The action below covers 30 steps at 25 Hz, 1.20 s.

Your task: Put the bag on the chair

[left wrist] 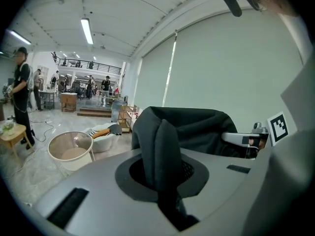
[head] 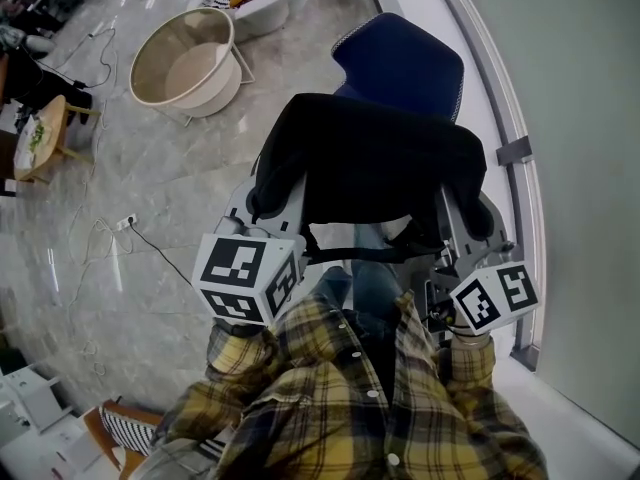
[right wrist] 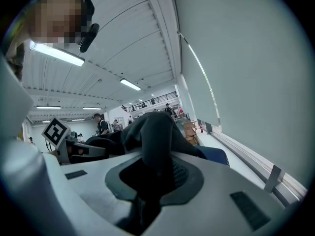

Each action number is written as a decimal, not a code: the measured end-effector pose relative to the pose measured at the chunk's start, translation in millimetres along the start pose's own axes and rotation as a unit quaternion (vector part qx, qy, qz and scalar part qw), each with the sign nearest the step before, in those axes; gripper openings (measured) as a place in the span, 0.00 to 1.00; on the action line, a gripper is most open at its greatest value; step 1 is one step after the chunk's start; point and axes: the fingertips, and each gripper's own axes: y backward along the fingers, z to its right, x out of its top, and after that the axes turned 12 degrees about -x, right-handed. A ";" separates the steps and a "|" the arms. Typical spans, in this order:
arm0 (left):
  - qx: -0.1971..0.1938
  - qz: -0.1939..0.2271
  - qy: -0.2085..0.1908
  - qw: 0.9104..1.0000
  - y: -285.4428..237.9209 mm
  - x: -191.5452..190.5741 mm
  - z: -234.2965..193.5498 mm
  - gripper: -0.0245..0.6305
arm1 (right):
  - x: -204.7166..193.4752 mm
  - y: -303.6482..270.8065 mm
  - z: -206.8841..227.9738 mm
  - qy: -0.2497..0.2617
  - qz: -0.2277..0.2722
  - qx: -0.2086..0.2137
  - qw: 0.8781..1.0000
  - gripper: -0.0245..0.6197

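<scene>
A black fabric bag (head: 370,158) hangs stretched between my two grippers, in the air in front of a blue chair (head: 400,63) whose seat lies partly hidden under it. My left gripper (head: 265,203) is shut on the bag's left end; in the left gripper view the cloth (left wrist: 187,127) bunches up out of that gripper (left wrist: 165,176). My right gripper (head: 470,223) is shut on the bag's right end. In the right gripper view the fabric (right wrist: 155,132) rises from between its jaws (right wrist: 152,181), with the blue chair (right wrist: 214,154) just beyond.
A round beige basket seat (head: 190,63) stands on the marble floor at the upper left, with a small wooden table (head: 40,133) and a power strip on its cable (head: 125,223) further left. A window wall and ledge (head: 520,148) run along the right. A person (left wrist: 22,92) stands far off.
</scene>
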 end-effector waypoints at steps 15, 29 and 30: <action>0.051 0.005 0.025 0.998 -134.1 74.5 -60.0 0.10 | 56.0 -152.9 78.3 0.005 -0.026 0.047 0.999 0.14; 0.105 -0.005 0.050 0.993 -192.2 93.9 -90.0 0.10 | 68.2 -238.6 114.3 -0.004 -0.054 0.096 0.994 0.14; 0.107 -0.006 0.051 0.993 -193.9 94.1 -91.9 0.10 | 66.9 -241.9 115.5 -0.006 -0.056 0.095 0.994 0.14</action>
